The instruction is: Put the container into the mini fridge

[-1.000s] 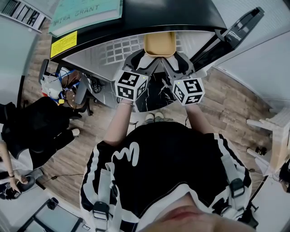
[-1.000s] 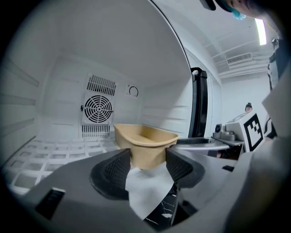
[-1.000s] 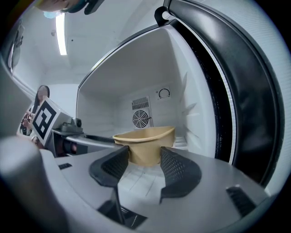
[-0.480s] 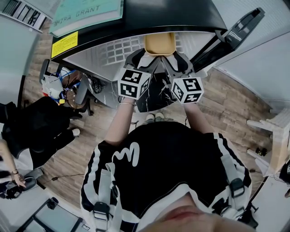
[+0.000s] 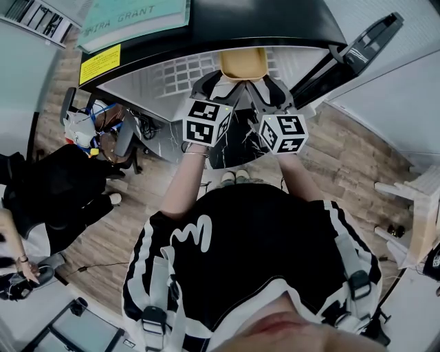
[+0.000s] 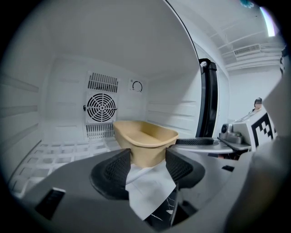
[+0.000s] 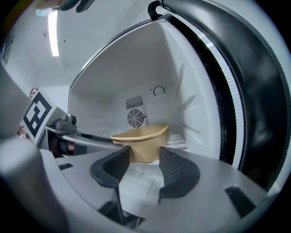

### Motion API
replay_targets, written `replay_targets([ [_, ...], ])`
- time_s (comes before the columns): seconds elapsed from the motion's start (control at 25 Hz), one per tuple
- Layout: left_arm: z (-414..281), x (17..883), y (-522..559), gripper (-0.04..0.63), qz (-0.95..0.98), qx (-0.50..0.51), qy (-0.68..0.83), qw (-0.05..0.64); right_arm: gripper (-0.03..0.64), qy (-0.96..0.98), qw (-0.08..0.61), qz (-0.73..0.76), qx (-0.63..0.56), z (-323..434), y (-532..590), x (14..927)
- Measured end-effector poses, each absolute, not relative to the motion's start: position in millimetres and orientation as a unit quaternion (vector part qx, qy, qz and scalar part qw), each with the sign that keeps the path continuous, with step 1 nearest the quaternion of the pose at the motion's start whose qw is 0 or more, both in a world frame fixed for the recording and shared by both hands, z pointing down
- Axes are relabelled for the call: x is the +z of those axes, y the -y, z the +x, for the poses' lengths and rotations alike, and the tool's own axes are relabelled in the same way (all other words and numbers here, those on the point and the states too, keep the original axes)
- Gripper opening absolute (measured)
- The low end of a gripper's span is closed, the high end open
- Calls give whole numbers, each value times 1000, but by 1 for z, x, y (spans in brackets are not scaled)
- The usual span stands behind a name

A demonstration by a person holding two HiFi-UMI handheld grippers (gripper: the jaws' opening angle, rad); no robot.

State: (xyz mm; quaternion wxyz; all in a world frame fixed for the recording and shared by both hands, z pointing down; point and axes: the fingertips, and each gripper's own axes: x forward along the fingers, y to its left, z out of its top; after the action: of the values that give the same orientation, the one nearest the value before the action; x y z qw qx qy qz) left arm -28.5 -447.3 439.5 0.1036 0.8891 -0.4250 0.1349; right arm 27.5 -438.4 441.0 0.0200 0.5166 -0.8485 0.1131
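Observation:
A tan open container (image 5: 242, 64) sits on the white shelf inside the open mini fridge (image 5: 165, 79), near its front edge. My left gripper (image 5: 216, 84) reaches it from the left. In the left gripper view the container's (image 6: 144, 136) near end fills the gap of the left gripper (image 6: 148, 159), and the pads lie against its sides. My right gripper (image 5: 265, 86) comes in from the right. Its jaws have just been closing. In the right gripper view the container (image 7: 142, 139) stands between the tips of the right gripper (image 7: 144, 157), with no pressing contact visible.
The fridge door (image 5: 361, 45) stands open to the right. A fan grille (image 6: 101, 107) is on the fridge's back wall. A green book (image 5: 130, 20) lies on top of the fridge. A person in black (image 5: 48, 192) crouches on the wooden floor at left.
The left gripper's marker cube has shifted slightly right and up as the gripper turned. The container and the right gripper stay in place.

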Motion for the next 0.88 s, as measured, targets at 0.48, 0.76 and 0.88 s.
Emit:
replay_targets([
  [0.48, -31, 445, 439, 247, 893, 121, 426, 87, 209, 850, 25, 516, 105, 25, 434, 442],
  [0.76, -35, 438, 432, 247, 893, 103, 432, 73, 210, 851, 16, 516, 100, 26, 426, 436],
  [0.88, -37, 433, 426, 247, 893, 93, 435, 67, 209, 851, 9, 516, 99, 26, 420, 432],
])
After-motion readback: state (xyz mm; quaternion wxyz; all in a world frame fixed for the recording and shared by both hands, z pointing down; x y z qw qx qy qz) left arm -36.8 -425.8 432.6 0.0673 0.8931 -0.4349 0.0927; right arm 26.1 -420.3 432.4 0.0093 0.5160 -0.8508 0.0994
